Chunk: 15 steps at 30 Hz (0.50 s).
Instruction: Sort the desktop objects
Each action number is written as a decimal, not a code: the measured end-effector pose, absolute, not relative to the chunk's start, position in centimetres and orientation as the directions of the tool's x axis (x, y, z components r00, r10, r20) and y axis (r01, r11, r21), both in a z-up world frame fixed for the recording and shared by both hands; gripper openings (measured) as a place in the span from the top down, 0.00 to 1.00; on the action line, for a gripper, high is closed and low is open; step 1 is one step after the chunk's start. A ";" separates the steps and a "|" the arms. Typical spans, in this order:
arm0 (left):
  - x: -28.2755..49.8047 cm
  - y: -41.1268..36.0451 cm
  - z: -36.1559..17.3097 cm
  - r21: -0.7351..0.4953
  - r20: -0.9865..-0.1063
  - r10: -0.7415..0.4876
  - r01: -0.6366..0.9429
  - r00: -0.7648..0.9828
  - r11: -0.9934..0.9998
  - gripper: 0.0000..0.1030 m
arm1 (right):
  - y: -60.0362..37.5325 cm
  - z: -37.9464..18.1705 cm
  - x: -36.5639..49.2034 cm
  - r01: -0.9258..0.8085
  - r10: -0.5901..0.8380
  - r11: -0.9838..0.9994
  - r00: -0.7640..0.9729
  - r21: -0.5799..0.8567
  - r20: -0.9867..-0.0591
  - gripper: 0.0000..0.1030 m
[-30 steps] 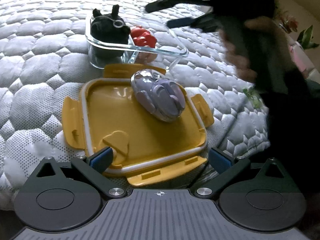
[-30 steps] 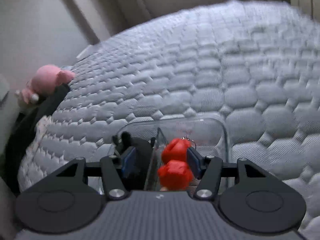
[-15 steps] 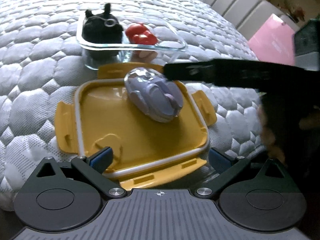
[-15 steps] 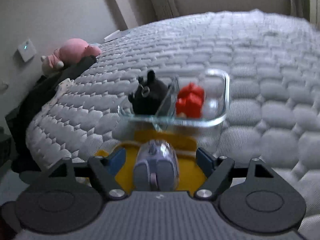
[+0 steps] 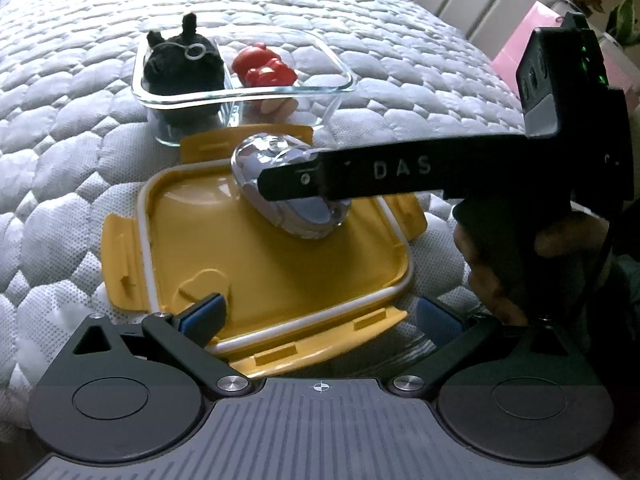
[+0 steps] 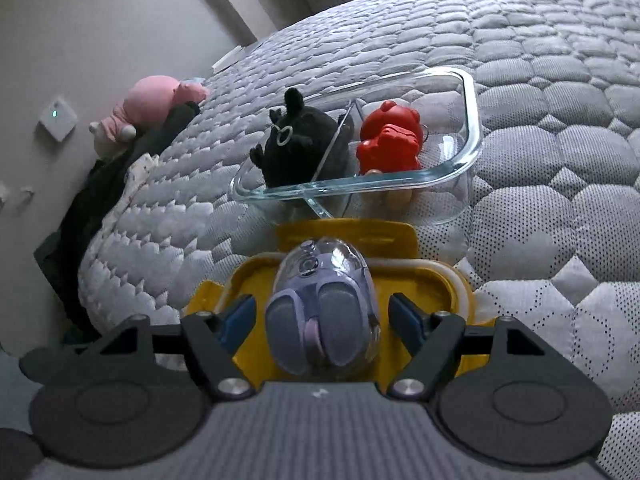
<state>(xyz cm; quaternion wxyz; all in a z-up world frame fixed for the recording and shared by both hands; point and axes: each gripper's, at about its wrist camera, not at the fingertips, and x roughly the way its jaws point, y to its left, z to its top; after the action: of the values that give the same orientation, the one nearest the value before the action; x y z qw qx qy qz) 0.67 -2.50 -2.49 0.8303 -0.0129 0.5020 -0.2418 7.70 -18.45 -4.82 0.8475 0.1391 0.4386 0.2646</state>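
Observation:
A clear purple computer mouse [image 5: 280, 216] [image 6: 324, 316] lies on a yellow container lid [image 5: 280, 276] [image 6: 456, 280] on the quilted bed. Behind it stands a divided glass container [image 5: 336, 76] [image 6: 472, 120] with a black plush toy [image 5: 182, 64] [image 6: 304, 148] in one compartment and a red toy [image 5: 264, 70] [image 6: 390, 140] in the other. My right gripper [image 6: 324, 316] is open, its fingers on either side of the mouse, apart from it; its finger [image 5: 360, 176] crosses over the mouse in the left wrist view. My left gripper [image 5: 320, 314] is open over the lid's near edge.
The grey quilted mattress [image 6: 560, 80] spreads all around. A pink plush toy [image 6: 148, 108] and dark clothing lie at the bed's far left edge by the wall. A pink bag [image 5: 532, 36] and a padded headboard stand at the right.
My right gripper has come down from above the glass container and back toward the lid, and now straddles the mouse. My left gripper has barely moved.

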 end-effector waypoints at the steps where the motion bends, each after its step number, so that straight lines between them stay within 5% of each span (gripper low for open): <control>1: 0.7 -2.5 -2.5 -0.264 -0.828 -0.414 0.388 0.378 0.883 0.00 | -18.3 -4.8 7.6 -0.334 0.563 0.826 0.478 0.454 -0.674 0.27; 9: 1.1 -1.4 -2.5 -0.258 -0.826 -0.396 0.354 0.402 0.899 0.00 | -18.0 -4.7 7.4 -0.336 0.542 0.840 0.480 0.426 -0.690 0.27; 15: 3.7 0.5 -2.9 -0.318 -0.822 -0.365 0.179 0.437 0.931 0.00 | -21.1 -3.2 5.5 -0.248 0.490 0.865 0.609 0.437 -0.624 0.26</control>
<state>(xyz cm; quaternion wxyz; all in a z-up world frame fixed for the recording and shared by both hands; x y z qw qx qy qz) 3.67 0.52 -2.89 0.8427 -0.0918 0.5053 -0.1615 5.55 -21.15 -3.23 0.8834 0.1555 0.3897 0.2087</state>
